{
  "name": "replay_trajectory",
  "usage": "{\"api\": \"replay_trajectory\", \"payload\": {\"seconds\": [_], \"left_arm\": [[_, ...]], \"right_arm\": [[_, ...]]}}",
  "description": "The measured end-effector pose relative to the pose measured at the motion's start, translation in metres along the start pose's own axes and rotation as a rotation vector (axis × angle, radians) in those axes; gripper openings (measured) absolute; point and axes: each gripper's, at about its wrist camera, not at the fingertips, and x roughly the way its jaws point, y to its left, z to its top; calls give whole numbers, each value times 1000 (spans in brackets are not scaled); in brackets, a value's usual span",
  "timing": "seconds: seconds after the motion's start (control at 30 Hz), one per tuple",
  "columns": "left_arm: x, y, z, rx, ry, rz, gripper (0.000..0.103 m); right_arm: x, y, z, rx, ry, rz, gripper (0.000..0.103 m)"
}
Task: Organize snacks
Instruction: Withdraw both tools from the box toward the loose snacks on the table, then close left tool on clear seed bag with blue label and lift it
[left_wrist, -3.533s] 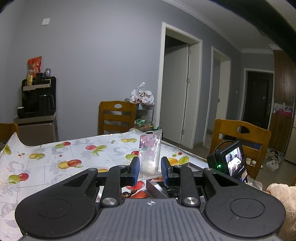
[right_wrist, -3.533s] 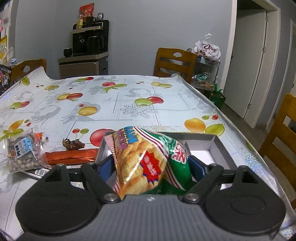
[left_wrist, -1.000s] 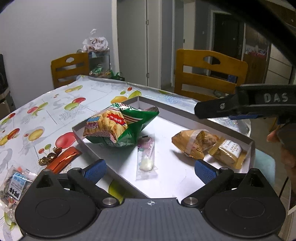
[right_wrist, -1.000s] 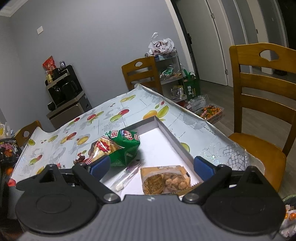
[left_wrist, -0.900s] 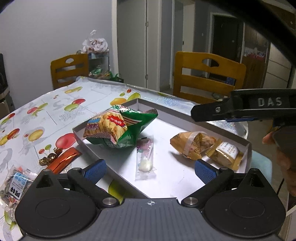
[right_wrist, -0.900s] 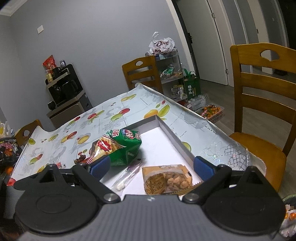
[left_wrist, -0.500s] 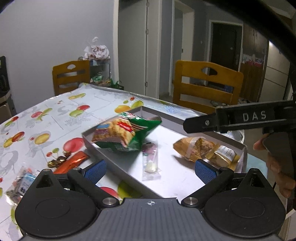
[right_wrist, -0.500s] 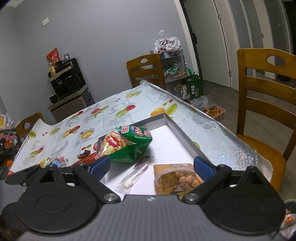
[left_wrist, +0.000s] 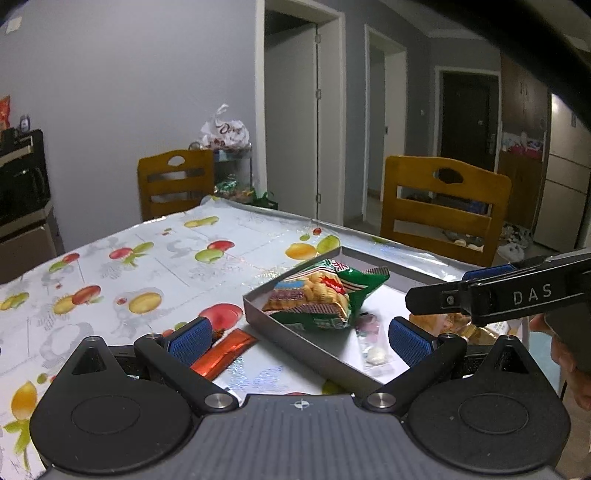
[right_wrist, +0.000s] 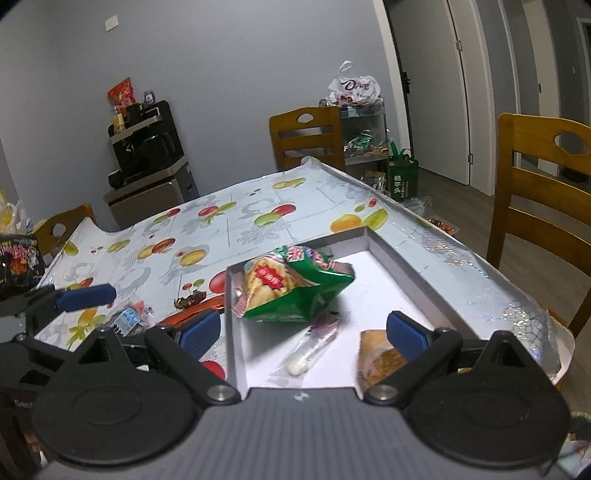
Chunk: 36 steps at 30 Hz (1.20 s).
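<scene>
Both grippers, left (left_wrist: 299, 338) and right (right_wrist: 303, 332), are hanging wide open and empty above the shallow grey cardboard tray (right_wrist: 402, 258), where the green crinkled cracker bag (right_wrist: 295, 286) is lying beside a clear slim candy sachet (right_wrist: 310, 350). An orange foil packet (left_wrist: 221, 354) is sitting just outside the tray on the fruit-print tablecloth (left_wrist: 147, 266).

White letters "DAS" on black body of right gripper (left_wrist: 491, 288), seen from left wrist view; white plastic bag (right_wrist: 354, 89) on shelf cart by door shows brown script "Dove", same bag (left_wrist: 224, 132) in left view, script less clear; green snack bag (left_wrist: 320, 300) in tray carries blue band with letters, only "…CKER" readable; red label with Chinese characters on it too blurred; green tote bag (right_wrist: 402, 178) on floor has white Chinese characters, not readable
</scene>
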Motion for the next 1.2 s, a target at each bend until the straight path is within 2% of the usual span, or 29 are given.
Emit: {"api": "replay_trajectory", "payload": {"seconds": [0.2,0.6,0.83,1.03,1.2], "left_arm": [[0,8,-5,18,-21,-21,103],[-6,41,-27,27,-64,11,103],[-7,63,-39,-22,-69,5,103],[-17,93,-43,-11,-80,119,103],[-11,116,-46,-96,-40,103,103]], "right_arm": [[-1,18,2,-42,1,-13,98],[-2,54,5,-139,0,-36,98],[-6,74,-16,-279,56,34,98],[9,108,-30,-384,87,61,98],[26,143,-37,-444,100,125,98]]}}
